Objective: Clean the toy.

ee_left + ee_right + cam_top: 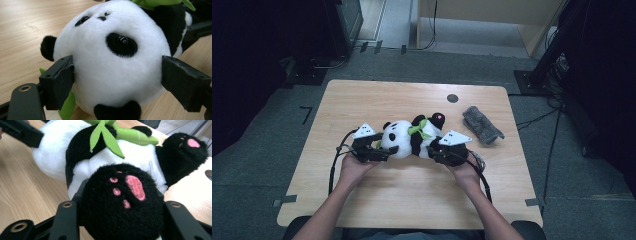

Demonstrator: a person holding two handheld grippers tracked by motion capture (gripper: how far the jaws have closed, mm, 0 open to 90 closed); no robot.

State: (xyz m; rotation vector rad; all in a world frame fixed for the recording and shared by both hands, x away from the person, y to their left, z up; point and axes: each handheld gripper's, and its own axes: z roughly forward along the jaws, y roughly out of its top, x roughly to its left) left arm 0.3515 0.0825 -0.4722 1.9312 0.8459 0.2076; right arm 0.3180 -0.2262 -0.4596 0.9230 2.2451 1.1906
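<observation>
Grey cloth roll (482, 125) on table's (412, 200) right side, near round grommet hole (452, 98).

There is one panda (409, 136) on the one bench (377, 195). There is one grey cloth (482, 125). There are two claws, the left claw (379, 150) and the right claw (439, 152).

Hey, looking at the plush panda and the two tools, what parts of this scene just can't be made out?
- Left tool: in the left gripper view its right pad sits by the panda's head; contact there is unclear.
- Right tool: in the right gripper view the panda's foot covers the pads.
- Grey bundle: too small in the high view to identify.
- Dark round spot on the table: too small to tell hole from cap.
</observation>
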